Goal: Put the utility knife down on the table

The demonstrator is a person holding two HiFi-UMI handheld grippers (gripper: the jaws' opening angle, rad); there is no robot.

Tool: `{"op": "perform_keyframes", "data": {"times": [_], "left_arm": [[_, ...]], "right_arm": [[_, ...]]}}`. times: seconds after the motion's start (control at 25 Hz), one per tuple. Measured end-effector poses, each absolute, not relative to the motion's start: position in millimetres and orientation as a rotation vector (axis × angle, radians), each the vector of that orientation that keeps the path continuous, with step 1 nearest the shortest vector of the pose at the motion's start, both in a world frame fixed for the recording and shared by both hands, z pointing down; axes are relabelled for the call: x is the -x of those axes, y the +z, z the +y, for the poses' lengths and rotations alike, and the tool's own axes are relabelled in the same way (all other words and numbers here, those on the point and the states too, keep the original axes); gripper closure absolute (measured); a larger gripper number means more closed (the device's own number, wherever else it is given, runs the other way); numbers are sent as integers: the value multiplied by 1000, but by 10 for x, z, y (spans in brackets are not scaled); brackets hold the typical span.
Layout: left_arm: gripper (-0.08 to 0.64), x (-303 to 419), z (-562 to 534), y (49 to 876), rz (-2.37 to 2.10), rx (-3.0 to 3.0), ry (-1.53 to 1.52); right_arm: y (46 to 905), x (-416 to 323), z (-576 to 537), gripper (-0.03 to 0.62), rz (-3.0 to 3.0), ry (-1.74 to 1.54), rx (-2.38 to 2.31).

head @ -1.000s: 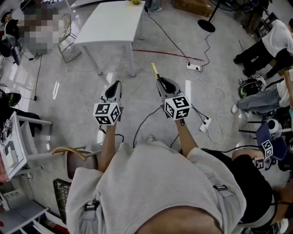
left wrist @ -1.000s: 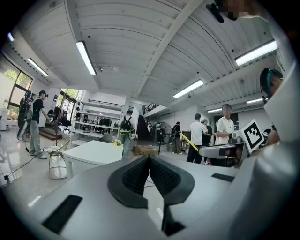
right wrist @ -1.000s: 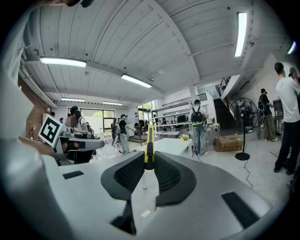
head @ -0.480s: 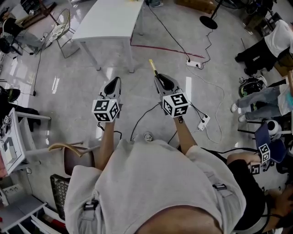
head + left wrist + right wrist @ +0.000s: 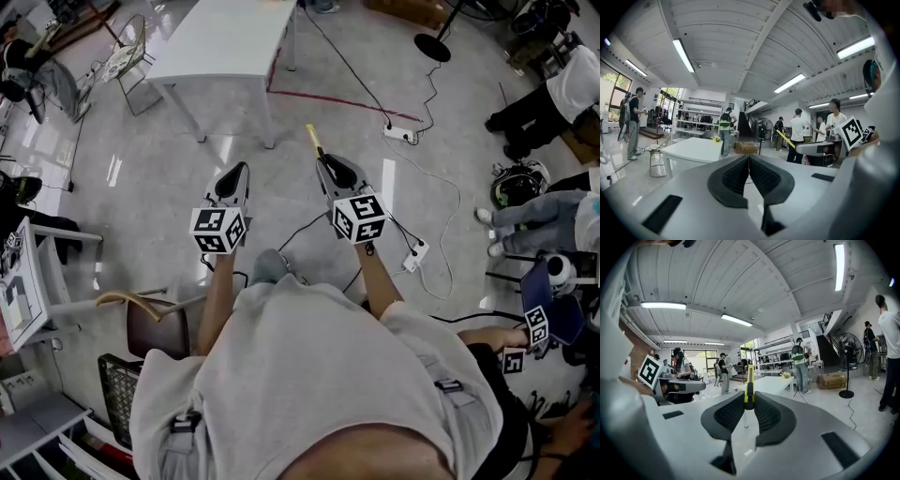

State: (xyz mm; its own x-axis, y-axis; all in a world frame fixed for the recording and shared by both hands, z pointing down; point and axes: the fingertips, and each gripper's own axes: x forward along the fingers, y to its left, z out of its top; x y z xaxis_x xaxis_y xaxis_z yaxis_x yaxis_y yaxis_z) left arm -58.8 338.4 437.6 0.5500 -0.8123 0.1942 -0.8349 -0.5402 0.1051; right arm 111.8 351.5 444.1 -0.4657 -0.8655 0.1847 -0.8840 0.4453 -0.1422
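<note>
1. Two grippers are held out over the shiny grey floor (image 5: 141, 178), seen from the head view.
2. Far left and up is a white worktop (image 5: 220, 42). It is flat and smooth, with thin straight legs. It is well apart from both grippers.
3. Next comes the left gripper (image 5: 234, 171). It is smooth grey plastic with a pointed nose. A cube with black and white squares (image 5: 219, 231) sits at its back.
4. Its own view shows the left gripper (image 5: 749, 157) with dark ribbed pads. The jaws are pressed together at the tips, with nothing between them.
5. To the right is the right gripper (image 5: 324, 165), with its own marker cube (image 5: 361, 217).
6. Its jaws are part way open and squeeze the utility knife (image 5: 748, 389). The knife is long, thin, yellow and black.
7. The utility knife (image 5: 314, 141) pokes out past the jaw tips toward the worktop. It is in the air over the floor, not on the worktop.
8. Farther right, a white power strip (image 5: 401, 137) and thin curly cables (image 5: 441, 187) lie on the floor.
</note>
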Motion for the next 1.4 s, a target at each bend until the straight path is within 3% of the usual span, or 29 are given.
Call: {"op": "perform_keyframes", "data": {"times": [0.6,1.4], "left_arm": [[540,610,2590,4558,-1388,-2592,156],[538,840,70,4463,-1308,-2627,101]], "right_arm": [[4594,-1090,2768,509,-2577,316,-1578],[4470,-708,320,509,-2538,279,-1598]]}}
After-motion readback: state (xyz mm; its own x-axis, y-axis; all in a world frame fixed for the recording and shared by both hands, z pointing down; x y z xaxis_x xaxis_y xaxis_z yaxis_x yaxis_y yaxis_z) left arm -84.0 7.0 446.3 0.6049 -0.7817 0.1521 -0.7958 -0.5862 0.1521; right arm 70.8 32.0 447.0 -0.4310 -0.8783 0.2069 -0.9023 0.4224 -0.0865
